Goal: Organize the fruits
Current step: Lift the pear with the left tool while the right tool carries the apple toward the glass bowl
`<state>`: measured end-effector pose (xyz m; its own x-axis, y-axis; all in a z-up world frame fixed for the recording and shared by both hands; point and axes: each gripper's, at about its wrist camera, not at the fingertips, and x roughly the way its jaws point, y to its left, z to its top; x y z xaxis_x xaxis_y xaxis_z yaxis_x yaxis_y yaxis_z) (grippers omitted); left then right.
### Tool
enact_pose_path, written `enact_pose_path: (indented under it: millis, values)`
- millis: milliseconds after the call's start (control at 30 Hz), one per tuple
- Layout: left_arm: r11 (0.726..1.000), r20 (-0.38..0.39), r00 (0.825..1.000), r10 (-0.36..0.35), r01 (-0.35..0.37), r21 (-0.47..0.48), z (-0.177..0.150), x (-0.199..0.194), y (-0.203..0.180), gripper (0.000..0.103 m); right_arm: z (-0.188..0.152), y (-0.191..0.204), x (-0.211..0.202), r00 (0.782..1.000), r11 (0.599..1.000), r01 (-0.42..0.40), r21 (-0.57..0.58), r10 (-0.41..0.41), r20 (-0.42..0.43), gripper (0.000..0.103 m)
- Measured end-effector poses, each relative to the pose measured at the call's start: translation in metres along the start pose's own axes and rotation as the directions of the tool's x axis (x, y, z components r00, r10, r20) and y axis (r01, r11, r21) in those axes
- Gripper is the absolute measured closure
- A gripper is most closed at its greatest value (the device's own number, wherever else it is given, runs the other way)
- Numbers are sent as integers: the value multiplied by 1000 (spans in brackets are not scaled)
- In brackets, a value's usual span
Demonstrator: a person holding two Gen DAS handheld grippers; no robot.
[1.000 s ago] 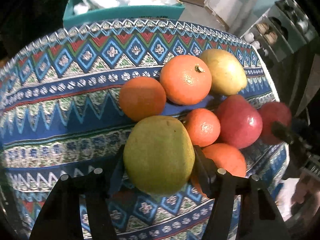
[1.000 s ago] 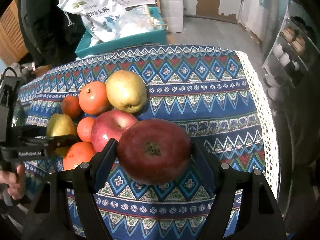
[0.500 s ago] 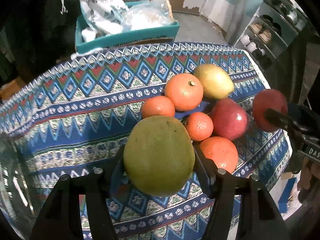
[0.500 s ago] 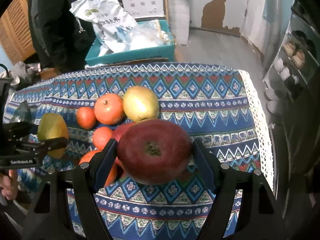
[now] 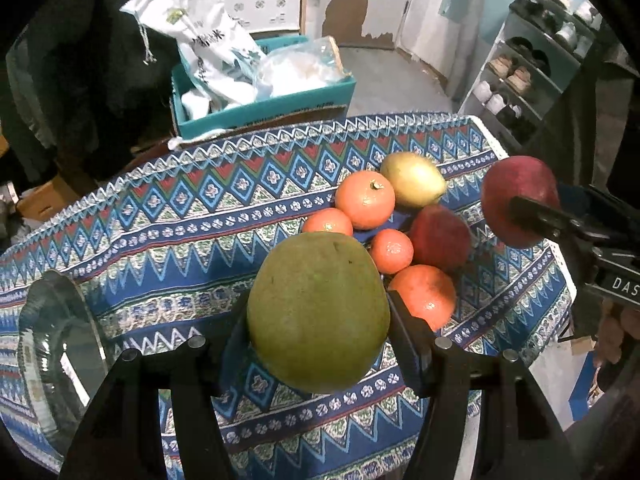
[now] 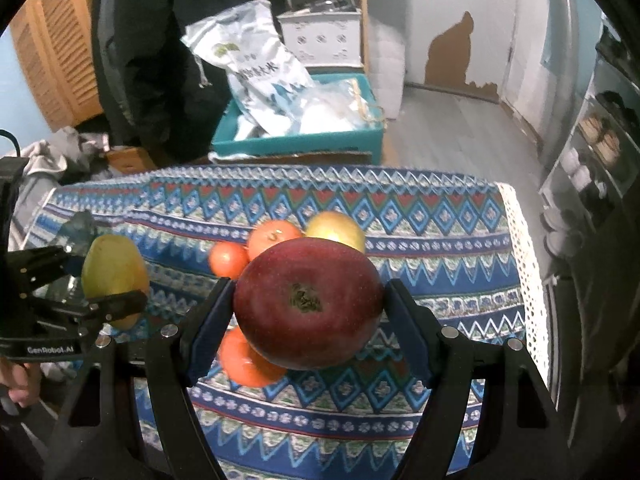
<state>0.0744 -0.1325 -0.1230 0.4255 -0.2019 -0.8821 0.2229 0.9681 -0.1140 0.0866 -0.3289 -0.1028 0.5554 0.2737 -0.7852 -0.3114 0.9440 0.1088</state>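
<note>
My left gripper (image 5: 318, 328) is shut on a green pear (image 5: 318, 312), held above the patterned tablecloth (image 5: 168, 216). It also shows in the right wrist view (image 6: 114, 276). My right gripper (image 6: 308, 312) is shut on a dark red apple (image 6: 308, 300), held above the fruit pile; it shows at the right of the left wrist view (image 5: 518, 200). On the cloth lie several oranges (image 5: 365, 199), a second red apple (image 5: 440, 236) and a yellow pear (image 5: 412, 184).
A clear glass bowl (image 5: 52, 344) stands at the table's left edge. Beyond the far edge a teal box (image 5: 264, 108) holds white bags. A shoe rack (image 5: 532, 76) stands at the right. A lace trim (image 6: 528, 264) marks the table's right edge.
Both grippers have risen and pulled back with their fruit; the pile looks smaller and farther. The glass bowl has come into the left wrist view.
</note>
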Motion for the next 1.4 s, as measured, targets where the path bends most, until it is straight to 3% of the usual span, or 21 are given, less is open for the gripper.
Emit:
enact_pose_path:
  millis: [767, 1400]
  values:
    - [997, 126, 991, 39, -30, -70, -14, -80, 53, 38, 47, 96, -26, 986, 985, -132, -109, 141, 89, 27]
    - [969, 160, 980, 115, -75, -235, -39, -111, 141, 38, 81, 195, 3, 961, 948, -258, -188, 272, 55, 27]
